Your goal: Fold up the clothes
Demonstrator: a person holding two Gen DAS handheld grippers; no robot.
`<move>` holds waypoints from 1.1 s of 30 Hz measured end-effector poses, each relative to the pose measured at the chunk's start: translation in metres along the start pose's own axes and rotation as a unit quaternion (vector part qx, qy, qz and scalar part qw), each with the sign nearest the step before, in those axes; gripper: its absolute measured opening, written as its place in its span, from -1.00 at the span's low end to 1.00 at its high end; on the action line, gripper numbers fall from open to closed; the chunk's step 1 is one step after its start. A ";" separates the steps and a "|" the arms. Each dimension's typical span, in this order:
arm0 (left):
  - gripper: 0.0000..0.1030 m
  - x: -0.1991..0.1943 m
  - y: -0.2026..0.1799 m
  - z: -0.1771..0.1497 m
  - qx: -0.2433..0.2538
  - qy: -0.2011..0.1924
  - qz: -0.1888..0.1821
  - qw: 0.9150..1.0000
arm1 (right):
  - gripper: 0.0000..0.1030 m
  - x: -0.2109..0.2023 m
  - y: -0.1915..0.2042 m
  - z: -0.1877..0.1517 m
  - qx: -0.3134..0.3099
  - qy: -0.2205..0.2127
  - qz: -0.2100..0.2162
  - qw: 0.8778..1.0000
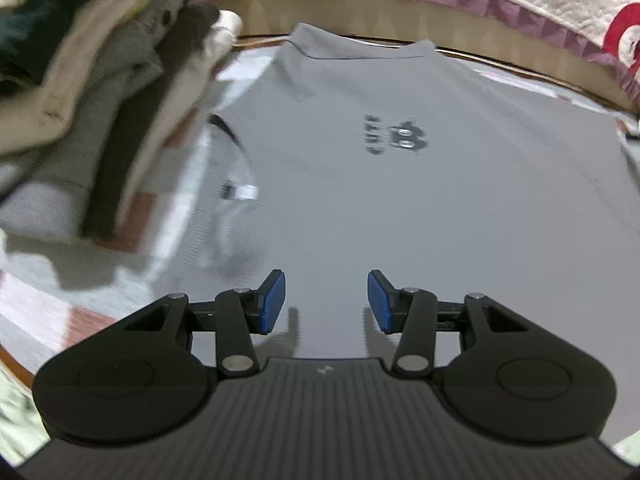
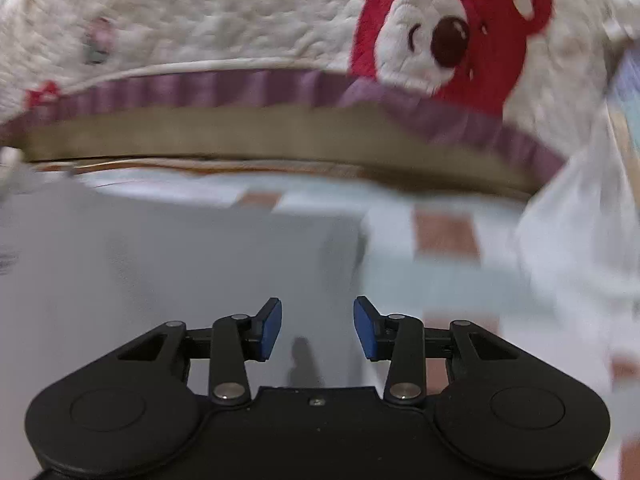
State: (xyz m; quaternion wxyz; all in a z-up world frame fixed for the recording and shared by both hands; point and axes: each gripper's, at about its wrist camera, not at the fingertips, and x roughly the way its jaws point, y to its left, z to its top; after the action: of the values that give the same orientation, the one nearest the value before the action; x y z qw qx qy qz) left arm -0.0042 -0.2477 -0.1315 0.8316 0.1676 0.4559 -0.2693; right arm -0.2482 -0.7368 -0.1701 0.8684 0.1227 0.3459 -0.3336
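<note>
A gray shirt (image 1: pixel 400 184) lies spread flat on a checked cloth (image 2: pixel 444 236), a heap of clothes (image 1: pixel 92 92) at its left. The left gripper (image 1: pixel 327 302) and right gripper (image 2: pixel 317 329) hover above it, fingers apart and empty, facing a white blanket (image 2: pixel 224 12) with a red bear (image 2: pixel 448 28).

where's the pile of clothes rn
In the left wrist view the pile of clothes fills the upper left, heaped beside the spread grey t-shirt, ahead and left of the open left gripper.
</note>
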 end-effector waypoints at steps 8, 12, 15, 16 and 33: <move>-0.13 -0.003 0.061 -0.002 -0.071 0.046 0.024 0.996 | -0.88 0.085 -0.017 0.028 0.049 -0.009 0.008 0.999; -0.13 -0.006 0.072 -0.012 -0.086 0.054 0.032 0.994 | -0.92 0.091 -0.013 0.041 0.001 -0.015 -0.057 0.998; -0.13 -0.008 0.074 -0.014 -0.093 0.052 0.027 0.994 | -0.70 0.095 -0.003 0.042 -0.027 -0.005 -0.102 0.994; -0.13 -0.009 0.075 -0.015 -0.096 0.052 0.025 0.994 | -0.61 0.096 0.004 0.041 -0.042 -0.002 -0.117 0.992; -0.18 -0.042 0.089 -0.043 -0.155 0.015 -0.038 0.987 | -0.17 -0.116 0.215 -0.080 0.061 0.195 0.479 0.854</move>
State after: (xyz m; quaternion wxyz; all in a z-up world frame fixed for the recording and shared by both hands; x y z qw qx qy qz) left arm 0.0024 -0.1421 -0.1156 0.8297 0.0227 0.5106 -0.2243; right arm -0.2089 -0.4837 -0.1532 0.8260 0.3886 0.3858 0.1337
